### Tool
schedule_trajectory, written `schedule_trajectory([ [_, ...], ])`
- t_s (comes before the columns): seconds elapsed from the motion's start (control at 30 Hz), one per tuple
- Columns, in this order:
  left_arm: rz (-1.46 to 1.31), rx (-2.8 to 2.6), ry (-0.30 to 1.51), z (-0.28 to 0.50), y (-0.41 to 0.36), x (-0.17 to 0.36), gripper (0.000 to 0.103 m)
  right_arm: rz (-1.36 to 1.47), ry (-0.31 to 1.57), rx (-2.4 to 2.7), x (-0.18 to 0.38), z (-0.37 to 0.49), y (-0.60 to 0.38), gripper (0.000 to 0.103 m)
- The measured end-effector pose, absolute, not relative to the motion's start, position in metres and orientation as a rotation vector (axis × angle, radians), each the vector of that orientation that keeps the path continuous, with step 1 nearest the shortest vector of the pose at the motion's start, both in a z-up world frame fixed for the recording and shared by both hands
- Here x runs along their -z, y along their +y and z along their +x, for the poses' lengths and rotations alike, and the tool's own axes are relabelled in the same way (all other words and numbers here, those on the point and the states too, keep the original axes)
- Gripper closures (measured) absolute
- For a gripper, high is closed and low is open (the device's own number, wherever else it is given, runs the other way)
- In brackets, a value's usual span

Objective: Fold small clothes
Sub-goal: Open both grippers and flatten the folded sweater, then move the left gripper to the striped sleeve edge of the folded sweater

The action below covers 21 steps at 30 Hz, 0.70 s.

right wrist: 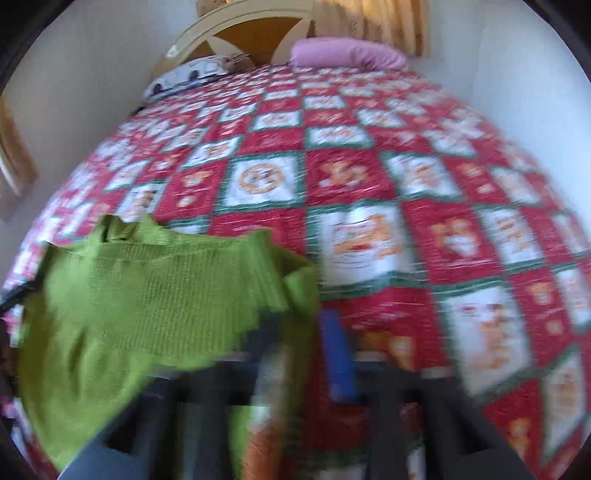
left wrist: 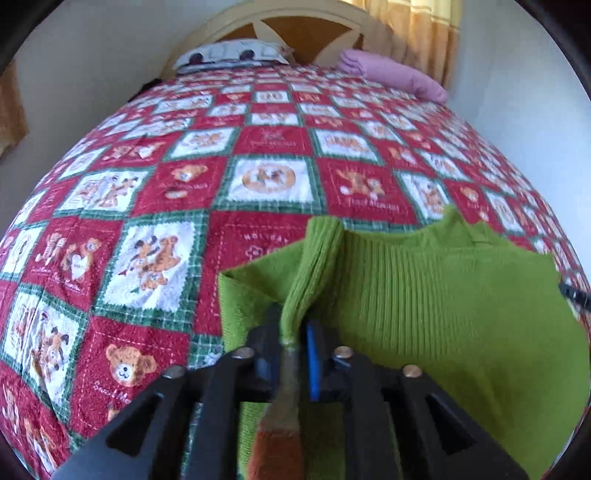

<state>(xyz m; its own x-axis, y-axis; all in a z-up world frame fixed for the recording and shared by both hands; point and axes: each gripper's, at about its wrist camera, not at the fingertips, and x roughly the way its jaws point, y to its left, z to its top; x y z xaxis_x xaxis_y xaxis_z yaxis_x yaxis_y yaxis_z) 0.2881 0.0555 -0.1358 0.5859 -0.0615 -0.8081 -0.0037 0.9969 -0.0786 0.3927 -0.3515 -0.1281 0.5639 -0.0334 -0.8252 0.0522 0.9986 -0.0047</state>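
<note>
A green ribbed knit sweater hangs stretched between my two grippers above the bed. My left gripper is shut on a bunched fold of the sweater's left edge. In the right wrist view, which is blurred by motion, the sweater spreads to the left. My right gripper pinches its right edge between a black finger and a blue pad. The sweater's collar points away from me.
The bed carries a red, white and green teddy-bear quilt. At the headboard lie a white patterned pillow and a pink pillow. White walls flank the bed; curtains hang at the back right.
</note>
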Motion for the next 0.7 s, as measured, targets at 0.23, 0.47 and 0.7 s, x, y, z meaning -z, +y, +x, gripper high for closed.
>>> schedule_trajectory([
  [0.23, -0.071, 0.000, 0.792, 0.230, 0.059, 0.098, 0.035, 0.078, 0.872, -0.181, 0.080, 0.336, -0.318, 0.040],
  [0.47, -0.043, -0.116, 0.921, 0.224, 0.057, 0.142, 0.029, 0.008, 1.038, -0.245, 0.140, 0.313, -0.283, 0.055],
  [0.7, -0.168, -0.113, 0.892, 0.212, 0.080, 0.144, 0.016, -0.021, 0.924, -0.234, 0.110, 0.271, -0.287, 0.055],
])
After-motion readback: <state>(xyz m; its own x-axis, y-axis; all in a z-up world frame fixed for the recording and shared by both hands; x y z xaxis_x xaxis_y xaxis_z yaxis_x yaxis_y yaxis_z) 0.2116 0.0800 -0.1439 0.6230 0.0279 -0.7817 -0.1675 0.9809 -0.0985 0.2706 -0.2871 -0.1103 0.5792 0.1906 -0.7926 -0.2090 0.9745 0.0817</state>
